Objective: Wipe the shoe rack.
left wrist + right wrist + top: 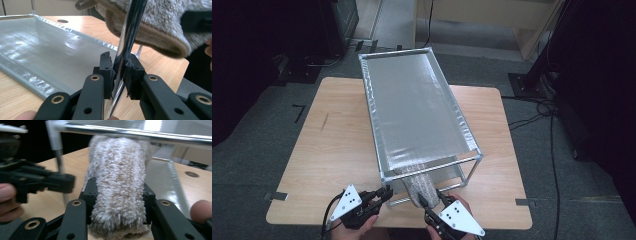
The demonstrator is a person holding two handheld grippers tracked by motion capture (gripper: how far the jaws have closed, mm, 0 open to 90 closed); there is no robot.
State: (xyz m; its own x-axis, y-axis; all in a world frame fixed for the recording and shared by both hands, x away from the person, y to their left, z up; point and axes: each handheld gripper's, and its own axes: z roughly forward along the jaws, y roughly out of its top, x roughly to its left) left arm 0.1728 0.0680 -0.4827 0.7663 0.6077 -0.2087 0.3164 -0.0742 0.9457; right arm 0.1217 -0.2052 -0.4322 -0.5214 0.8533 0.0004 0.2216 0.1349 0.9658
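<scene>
Black jaws of the right gripper (119,202) clamp a rolled fluffy towel (120,185) at the near end of the metal rack (422,112). Most of the towel hangs out below the rack's top bar, while its far end lies over the lower shelf (47,55). At the rack's near left corner, the left gripper (119,75) is closed on the upright post (127,37), steadying the frame. Judging by this, the towel is only partly in or out; most of the travel remains.
</scene>
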